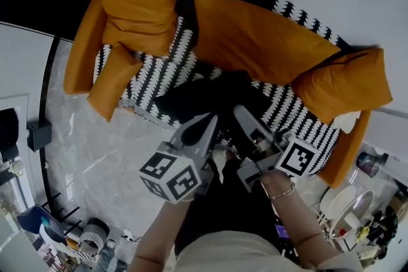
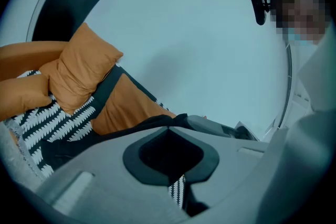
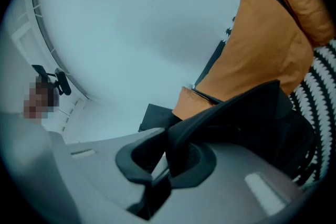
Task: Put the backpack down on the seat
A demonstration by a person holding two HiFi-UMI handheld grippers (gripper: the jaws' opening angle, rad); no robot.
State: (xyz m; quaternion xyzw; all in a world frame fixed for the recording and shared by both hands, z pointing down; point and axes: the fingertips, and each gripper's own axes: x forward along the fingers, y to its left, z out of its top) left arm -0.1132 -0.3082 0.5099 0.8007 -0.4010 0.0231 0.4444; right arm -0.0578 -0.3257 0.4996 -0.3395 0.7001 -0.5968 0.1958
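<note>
As the head view looks steeply down, the left gripper [image 1: 207, 119] and the right gripper [image 1: 241, 113] point forward side by side, their tips meeting the near side of a black backpack [image 1: 204, 95]. The pack lies just beyond both sets of jaws, over the black-and-white patterned seat [image 1: 153, 76] of a sofa. An orange cushion [image 1: 137, 0] sits far ahead and to the left of the left gripper. This view does not show whether the pack's base touches the seat.

In the left gripper view, the left gripper [image 2: 170, 152] has its jaws drawn together, with dark cloth filling the hollow of the pads. A fold of the backpack [image 2: 152, 122] rises just past the tips. The seat [image 2: 47, 123] spreads out to the left of the jaws.

In the right gripper view, the right gripper [image 3: 168, 160] is clamped on a flat black strap [image 3: 226, 110], which runs up and to the right from between the pads. The body of the backpack [image 3: 283, 134] hangs to the right of the jaws, with the seat [image 3: 320, 81] beyond it.

The main risk appears to be letting go too soon. If the base is not fully on the seat, the pack could drop, tip forward and slide off the front edge. The strap could also slip through the pads. Opening one gripper before the other would likely swing the pack sideways.
</note>
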